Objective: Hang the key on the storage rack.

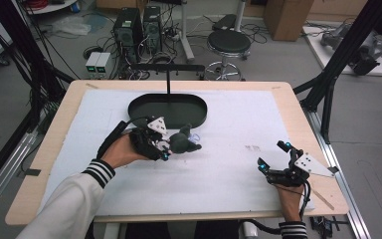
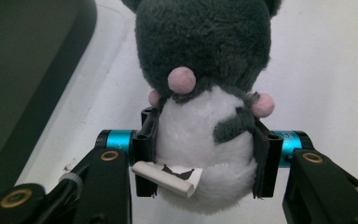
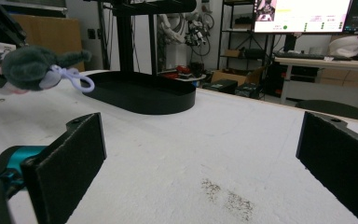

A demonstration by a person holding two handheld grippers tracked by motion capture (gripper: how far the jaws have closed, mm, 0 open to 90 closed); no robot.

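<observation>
A: Where does it go? The black oval tray with the upright stand sits on the white table cover, just beyond the dark grey plush mouse with a white belly.

B: The left gripper has its jaws clamped on the toy's belly, held off the cover. Carry it level above the rim, then release inside. Mind the lilac loop near the stand.

A: And the right gripper?

B: Wide open, empty, resting well apart.

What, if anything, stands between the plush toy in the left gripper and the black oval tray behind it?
Nothing visible does. The left gripper is shut on the grey plush toy, held just in front of the black oval tray. Only bare white mat lies between them; the tray's upright post stands at its far side.
</observation>
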